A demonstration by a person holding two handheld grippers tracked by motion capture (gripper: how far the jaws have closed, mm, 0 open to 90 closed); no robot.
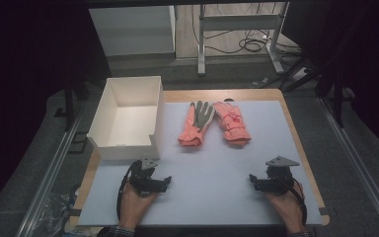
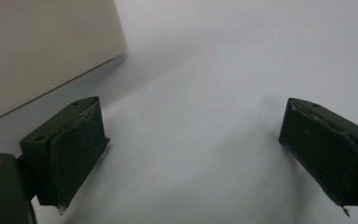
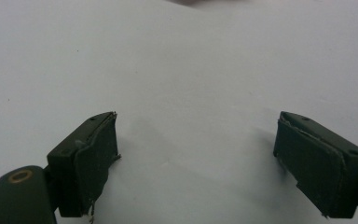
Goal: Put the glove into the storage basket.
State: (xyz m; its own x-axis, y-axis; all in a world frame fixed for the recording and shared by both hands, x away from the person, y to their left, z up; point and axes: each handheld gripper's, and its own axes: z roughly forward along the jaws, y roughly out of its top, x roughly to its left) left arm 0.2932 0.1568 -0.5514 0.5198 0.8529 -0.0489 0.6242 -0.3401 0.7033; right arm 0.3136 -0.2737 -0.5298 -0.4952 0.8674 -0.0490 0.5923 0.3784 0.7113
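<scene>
Gloves (image 1: 214, 123) lie side by side ahead of both tongs, well apart from them. Box (image 1: 126, 118) just ahead of left tongs (image 1: 160, 181). Left and right tongs (image 1: 256, 181) spread wide, nothing between. Guessing gloves go in box: reach forward, pinch cuff, lift clean over wall.

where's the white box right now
In the high view the white box sits open at the table's far left, left of the two gloves and just beyond the left gripper; its corner appears upper left in the left gripper view.

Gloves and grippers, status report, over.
Left gripper open, right gripper open, both low near table edge. Gloves side by side mid-table, untouched. White box left, nothing between.
</scene>
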